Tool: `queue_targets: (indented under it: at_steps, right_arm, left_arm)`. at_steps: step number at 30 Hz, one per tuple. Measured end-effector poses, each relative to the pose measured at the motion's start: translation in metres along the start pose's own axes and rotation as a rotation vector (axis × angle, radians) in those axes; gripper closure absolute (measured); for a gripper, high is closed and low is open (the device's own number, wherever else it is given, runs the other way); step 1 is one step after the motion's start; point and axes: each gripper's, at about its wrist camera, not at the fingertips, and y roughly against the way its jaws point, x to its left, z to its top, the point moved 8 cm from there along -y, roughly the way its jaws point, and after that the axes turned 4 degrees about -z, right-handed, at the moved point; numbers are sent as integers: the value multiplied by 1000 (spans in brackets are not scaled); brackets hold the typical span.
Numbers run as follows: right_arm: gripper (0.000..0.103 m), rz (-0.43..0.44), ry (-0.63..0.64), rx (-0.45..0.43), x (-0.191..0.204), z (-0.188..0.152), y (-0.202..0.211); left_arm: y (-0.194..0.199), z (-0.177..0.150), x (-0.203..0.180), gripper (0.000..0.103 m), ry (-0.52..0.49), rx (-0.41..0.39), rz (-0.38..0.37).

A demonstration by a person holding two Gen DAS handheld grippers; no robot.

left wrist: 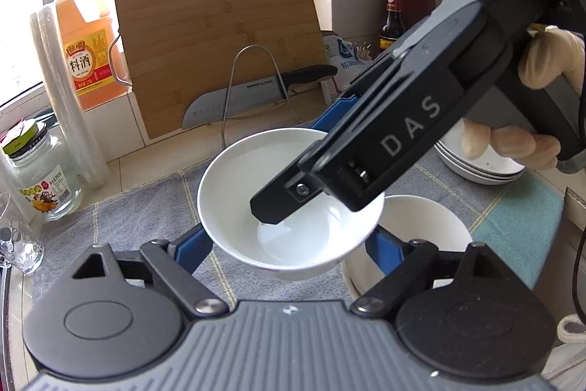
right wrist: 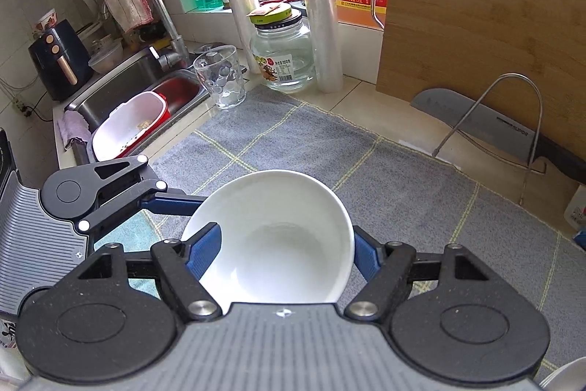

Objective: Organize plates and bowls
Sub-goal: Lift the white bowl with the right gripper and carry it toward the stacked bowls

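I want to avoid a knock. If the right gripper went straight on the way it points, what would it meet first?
Beyond the white bowl in its jaws, probably the grey mat, short of the knife; depth is unclear.

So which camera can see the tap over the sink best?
The right wrist view. There the tap stands in plain sight above the sink, with a pinkish cloth draped over its neck. The left wrist view looks toward the cutting board instead and shows nothing of the tap.
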Motion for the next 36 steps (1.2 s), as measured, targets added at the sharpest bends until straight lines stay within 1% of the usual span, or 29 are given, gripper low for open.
queue_targets:
  at_steps: [8, 15, 23, 36]
  right_arm:
    - [23, -32, -32, -10, -13, -28, 29]
    - [23, -43, -70, 3, -20, -54, 39]
    - [23, -48, -77, 33, -23, -75, 35]
    - [23, -53, -73, 57, -22, -88, 28]
  left_arm:
    - [2, 7, -37, 14, -18, 0, -46]
    - [1, 3, -61, 14, -27, 19, -84]
    - [-5, -7, -73, 14, -35, 59, -108]
    - [-10, -15, -76, 14, -30, 90, -118]
